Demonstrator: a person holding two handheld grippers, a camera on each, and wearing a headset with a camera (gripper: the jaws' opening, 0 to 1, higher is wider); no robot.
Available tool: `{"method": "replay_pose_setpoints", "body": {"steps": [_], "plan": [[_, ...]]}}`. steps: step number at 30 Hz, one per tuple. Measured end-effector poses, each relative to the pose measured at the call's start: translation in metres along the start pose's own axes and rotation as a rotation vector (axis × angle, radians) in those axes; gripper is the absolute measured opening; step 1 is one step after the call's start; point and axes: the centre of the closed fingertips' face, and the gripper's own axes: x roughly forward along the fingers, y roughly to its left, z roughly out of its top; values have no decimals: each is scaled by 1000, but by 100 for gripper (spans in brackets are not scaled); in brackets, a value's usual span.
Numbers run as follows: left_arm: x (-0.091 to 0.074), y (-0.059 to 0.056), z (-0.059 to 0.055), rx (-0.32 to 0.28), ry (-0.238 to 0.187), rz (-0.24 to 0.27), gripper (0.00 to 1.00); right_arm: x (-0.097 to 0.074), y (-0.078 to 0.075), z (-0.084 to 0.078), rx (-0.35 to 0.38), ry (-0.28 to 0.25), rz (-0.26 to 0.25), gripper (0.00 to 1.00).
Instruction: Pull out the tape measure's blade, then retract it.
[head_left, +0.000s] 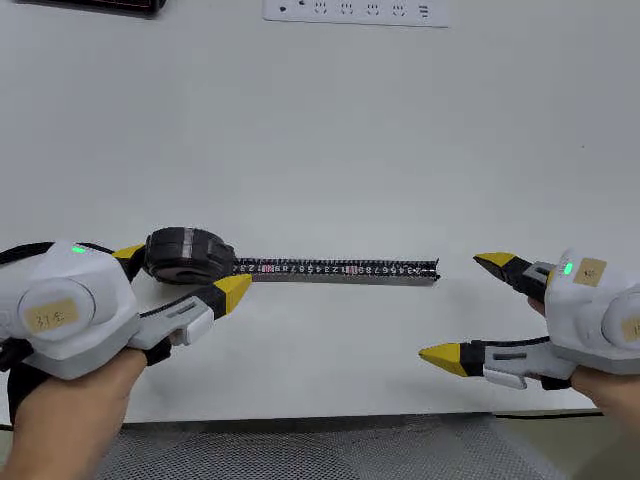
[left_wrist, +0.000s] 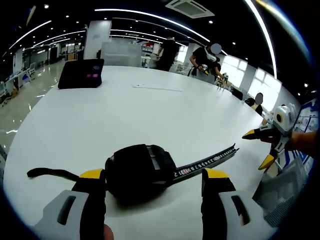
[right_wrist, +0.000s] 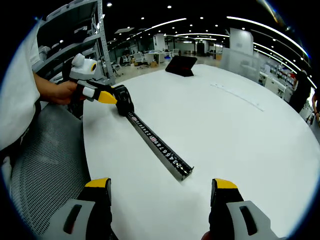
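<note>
A black tape measure (head_left: 188, 255) lies on the white table (head_left: 320, 140), its blade (head_left: 340, 269) drawn out to the right and flat on the surface. My left gripper (head_left: 181, 271) is open, with its yellow-tipped jaws on either side of the case (left_wrist: 140, 172). A black strap (left_wrist: 50, 173) trails from the case. My right gripper (head_left: 468, 308) is open and holds nothing, just right of the blade's end hook (head_left: 435, 270). In the right gripper view the hook (right_wrist: 184, 172) lies ahead between the jaws of my right gripper (right_wrist: 160, 184), slightly apart from them.
A white power strip (head_left: 355, 12) lies at the table's far edge, with a dark tablet (left_wrist: 80, 74) further left. A grey mesh surface (head_left: 300, 450) lies below the near table edge. People stand in the background (left_wrist: 200, 57).
</note>
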Motion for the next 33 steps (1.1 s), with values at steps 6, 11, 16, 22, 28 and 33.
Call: {"method": "replay_pose_setpoints", "body": {"steps": [6, 11, 16, 22, 28, 33], "plan": [[7, 2, 2, -25, -10, 35, 76, 1, -6, 4, -22, 3, -5, 78], [9, 5, 2, -43, -17, 69, 75, 2, -9, 6, -54, 14, -4, 75], [11, 10, 2, -68, -19, 102, 70, 3, -13, 7, -66, 20, -7, 73], [11, 13, 1, -84, -32, 115, 68, 3, -17, 6, -83, 30, -8, 67], [11, 16, 0, -101, -34, 124, 65, 4, -21, 6, -101, 38, -8, 62], [11, 17, 0, -118, -36, 130, 62, 4, -22, 5, -112, 42, -3, 59]]}}
